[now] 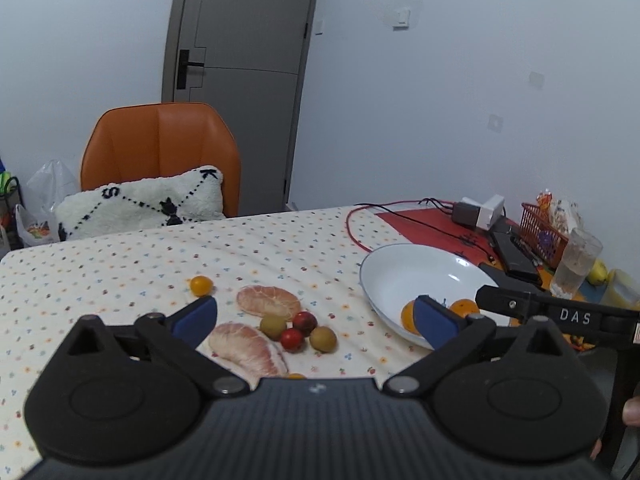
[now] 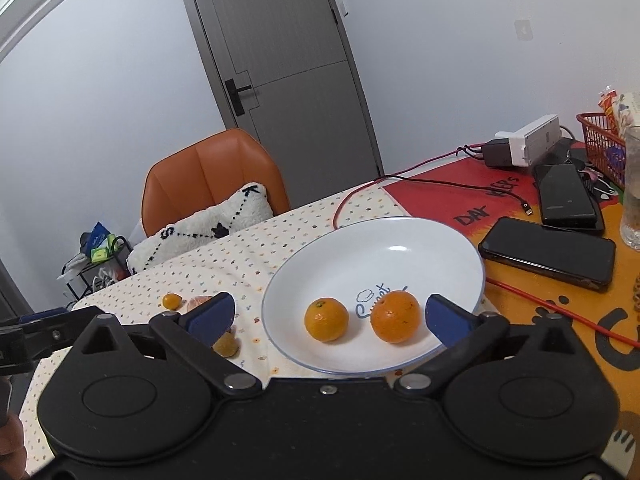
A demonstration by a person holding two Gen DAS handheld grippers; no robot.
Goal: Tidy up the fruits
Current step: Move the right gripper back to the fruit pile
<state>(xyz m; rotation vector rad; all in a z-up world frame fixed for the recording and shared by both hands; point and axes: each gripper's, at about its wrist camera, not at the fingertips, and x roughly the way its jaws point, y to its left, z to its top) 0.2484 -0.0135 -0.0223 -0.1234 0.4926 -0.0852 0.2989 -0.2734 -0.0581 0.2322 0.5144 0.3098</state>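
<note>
A white plate (image 2: 440, 248) holds two oranges (image 2: 326, 319) (image 2: 395, 317); the plate also shows in the left wrist view (image 1: 400, 264). On the dotted tablecloth lie two peeled pomelo pieces (image 1: 268, 300) (image 1: 248, 347), two red fruits (image 1: 291, 339) (image 1: 305, 322), two brownish longans (image 1: 273, 326) (image 1: 323, 338) and a small yellow-orange fruit (image 1: 201, 285). My left gripper (image 1: 316, 316) is open and empty above these loose fruits. My right gripper (image 2: 328, 314) is open and empty, its jaws either side of the plate's near half.
An orange chair (image 1: 160, 140) with a white cushion (image 1: 140, 204) stands behind the table. At the right are two phones (image 2: 548, 254), a charger with cables (image 2: 524, 144), a red basket (image 2: 600, 140) and a glass (image 2: 634, 188).
</note>
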